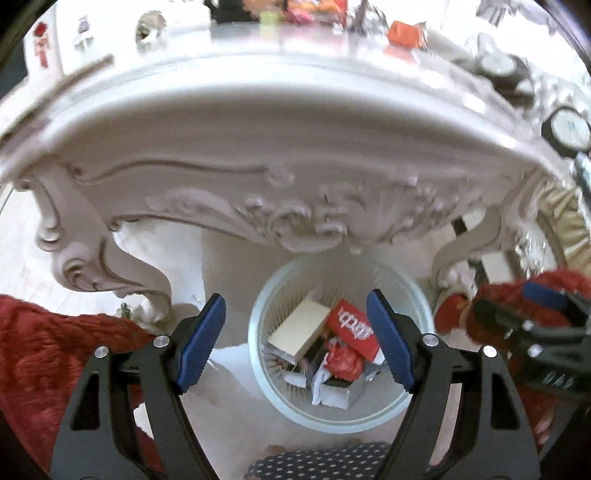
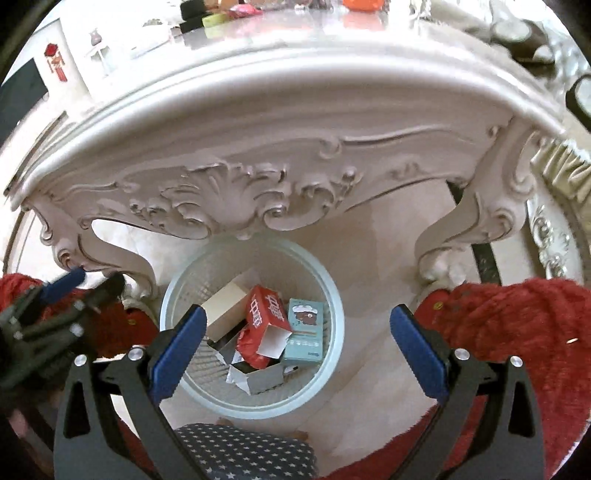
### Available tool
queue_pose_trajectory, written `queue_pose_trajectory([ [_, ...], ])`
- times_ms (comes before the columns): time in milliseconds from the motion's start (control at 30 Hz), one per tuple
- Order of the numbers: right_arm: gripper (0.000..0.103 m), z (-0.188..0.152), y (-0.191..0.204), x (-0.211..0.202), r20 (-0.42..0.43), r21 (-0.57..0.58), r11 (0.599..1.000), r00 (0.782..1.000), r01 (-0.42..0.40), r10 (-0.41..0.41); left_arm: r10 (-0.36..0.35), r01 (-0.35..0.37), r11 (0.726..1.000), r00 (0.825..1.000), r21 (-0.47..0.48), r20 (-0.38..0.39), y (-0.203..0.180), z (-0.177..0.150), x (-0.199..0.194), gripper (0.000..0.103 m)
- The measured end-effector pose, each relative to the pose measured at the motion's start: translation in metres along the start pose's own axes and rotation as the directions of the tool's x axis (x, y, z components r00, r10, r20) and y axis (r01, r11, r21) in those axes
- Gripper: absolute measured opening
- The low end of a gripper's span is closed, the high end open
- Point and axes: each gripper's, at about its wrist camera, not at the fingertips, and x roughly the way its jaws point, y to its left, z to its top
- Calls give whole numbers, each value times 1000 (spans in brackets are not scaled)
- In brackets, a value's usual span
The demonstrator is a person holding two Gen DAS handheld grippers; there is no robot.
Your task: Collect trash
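A pale round trash bin (image 1: 332, 424) stands on the floor under an ornate white table (image 1: 258, 147). In the bin lie a beige box (image 1: 299, 326), a red carton (image 1: 354, 328), crumpled red wrap and white packaging. The right wrist view also shows a teal box (image 2: 306, 332) in the bin (image 2: 258, 406). My left gripper (image 1: 295, 341) hangs open above the bin, nothing between its blue pads. My right gripper (image 2: 301, 350) is wide open over the bin too, with nothing in it. Each gripper shows at the edge of the other's view.
The carved table apron (image 2: 240, 192) and curved legs (image 2: 450, 236) overhang the bin's far side. On the tabletop sit an orange packet (image 1: 404, 33) and other blurred items. Red fluffy fabric (image 2: 517, 332) lies on both sides, star-patterned dark cloth (image 2: 240, 450) nearest me.
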Motion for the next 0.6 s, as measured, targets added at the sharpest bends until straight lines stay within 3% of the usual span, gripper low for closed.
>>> queue_pose_trajectory([
  [233,95,-4,8,-20,51,-32,999,999,16,-14,-34,39,998,996,-59,81,4,2,-46,77],
  [600,95,-18,7,-46,150,-11,999,987,53,-51,-1,-4,1000,981,23,192,-22,-12,-91,77],
])
